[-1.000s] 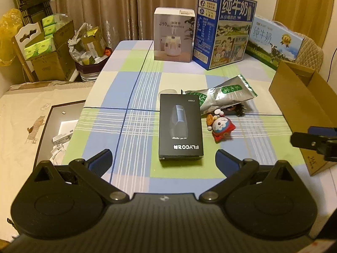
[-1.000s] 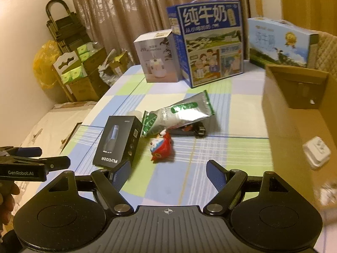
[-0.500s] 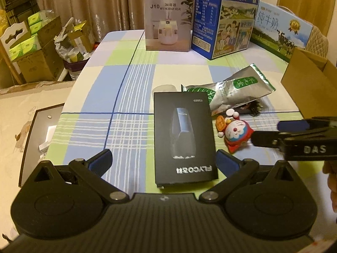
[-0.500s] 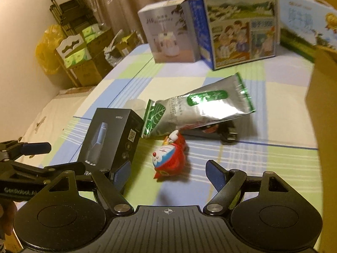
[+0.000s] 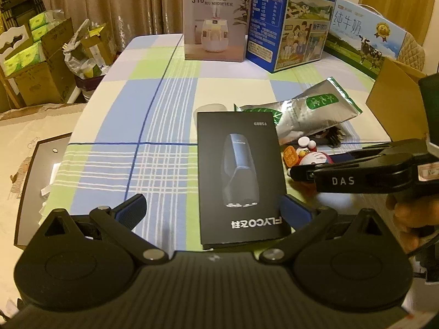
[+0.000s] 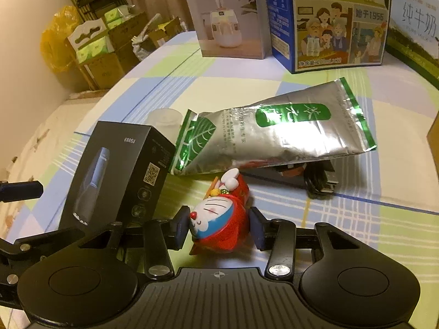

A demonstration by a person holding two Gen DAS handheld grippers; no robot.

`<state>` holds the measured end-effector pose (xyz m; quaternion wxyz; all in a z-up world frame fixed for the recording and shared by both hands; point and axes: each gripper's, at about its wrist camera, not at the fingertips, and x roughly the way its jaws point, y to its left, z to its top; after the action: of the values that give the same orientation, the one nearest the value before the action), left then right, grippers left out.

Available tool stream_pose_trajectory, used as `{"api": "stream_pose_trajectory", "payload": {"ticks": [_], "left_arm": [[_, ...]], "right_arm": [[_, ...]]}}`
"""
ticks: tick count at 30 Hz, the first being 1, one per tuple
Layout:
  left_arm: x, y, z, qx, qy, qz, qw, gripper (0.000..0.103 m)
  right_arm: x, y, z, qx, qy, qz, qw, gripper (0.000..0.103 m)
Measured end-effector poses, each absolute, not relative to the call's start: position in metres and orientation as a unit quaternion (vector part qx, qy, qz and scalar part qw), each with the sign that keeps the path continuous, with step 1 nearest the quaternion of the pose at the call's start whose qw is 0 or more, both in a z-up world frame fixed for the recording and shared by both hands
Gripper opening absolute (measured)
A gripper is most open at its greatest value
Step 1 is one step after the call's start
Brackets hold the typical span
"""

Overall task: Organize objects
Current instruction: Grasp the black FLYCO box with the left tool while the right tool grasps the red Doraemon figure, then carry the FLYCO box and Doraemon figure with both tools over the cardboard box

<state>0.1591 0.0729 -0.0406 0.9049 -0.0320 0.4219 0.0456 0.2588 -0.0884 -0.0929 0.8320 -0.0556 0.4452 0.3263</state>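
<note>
A small red and blue cat toy point(image 6: 219, 219) lies on the checked tablecloth point(image 5: 131, 115). My right gripper point(image 6: 219, 226) is down over it. Its jaws are closing, and both pads touch the toy's sides. In the left wrist view the right gripper point(image 5: 297, 170) reaches in from the right over the toy point(image 5: 312, 155). A black FLYCO box point(image 5: 241, 181) lies flat beside the toy. My left gripper point(image 5: 214, 208) is open with the box's near end between its fingers; neither pad presses on it. One left finger point(image 6: 24, 190) shows at the left edge of the right wrist view.
A silver and green pouch point(image 6: 274, 134) lies behind the toy, over a black cable point(image 6: 321, 185). A clear cup point(image 5: 212, 108) lies behind the black box. A humidifier box point(image 5: 216, 19) and milk cartons point(image 5: 290, 22) stand at the back. An open cardboard box point(image 5: 392, 101) is at the right.
My right gripper came down and forward onto the toy and narrowed its jaws around it. My left gripper dropped closer to the black box, then held still.
</note>
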Motion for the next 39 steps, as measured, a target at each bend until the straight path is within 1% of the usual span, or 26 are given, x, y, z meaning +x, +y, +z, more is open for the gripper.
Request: {"api": "stream_pose_trajectory", "payload": {"ticks": [5, 14, 16, 18, 20, 21, 23, 28, 39], "left_arm": [[0.163, 0.068, -0.041, -0.038, 0.421, 0.028, 0.906, 0.102], [0.19, 0.056, -0.048, -0.014, 0.429, 0.017, 0.903, 0.101], [0.196, 0.053, -0.049, -0.007, 0.428, 0.019, 0.903, 0.099], [0.204, 0.051, -0.053, 0.002, 0.436, 0.022, 0.9, 0.089], [0.21, 0.049, -0.057, 0.01, 0.445, 0.023, 0.895, 0.086], [0.212, 0.049, -0.059, 0.013, 0.449, 0.024, 0.893, 0.08], [0.213, 0.048, -0.061, 0.018, 0.453, 0.03, 0.891, 0.078], [0.205, 0.046, -0.056, 0.013, 0.459, 0.031, 0.888, 0.077], [0.172, 0.031, -0.023, -0.034, 0.446, 0.022, 0.894, 0.077]], "right_arm": [[0.251, -0.101, -0.082, -0.077, 0.442, 0.303, 0.84, 0.042], [0.232, -0.15, -0.066, -0.062, 0.444, 0.254, 0.857, 0.042], [0.23, -0.155, -0.066, -0.06, 0.446, 0.249, 0.858, 0.042], [0.229, -0.158, -0.067, -0.06, 0.446, 0.248, 0.858, 0.042], [0.23, -0.161, -0.067, -0.055, 0.446, 0.246, 0.859, 0.042], [0.231, -0.163, -0.067, -0.053, 0.446, 0.245, 0.859, 0.042], [0.232, -0.165, -0.066, -0.047, 0.445, 0.245, 0.86, 0.042], [0.229, -0.167, -0.061, -0.037, 0.436, 0.252, 0.863, 0.042], [0.203, -0.186, -0.036, -0.015, 0.4, 0.255, 0.88, 0.042]]}}
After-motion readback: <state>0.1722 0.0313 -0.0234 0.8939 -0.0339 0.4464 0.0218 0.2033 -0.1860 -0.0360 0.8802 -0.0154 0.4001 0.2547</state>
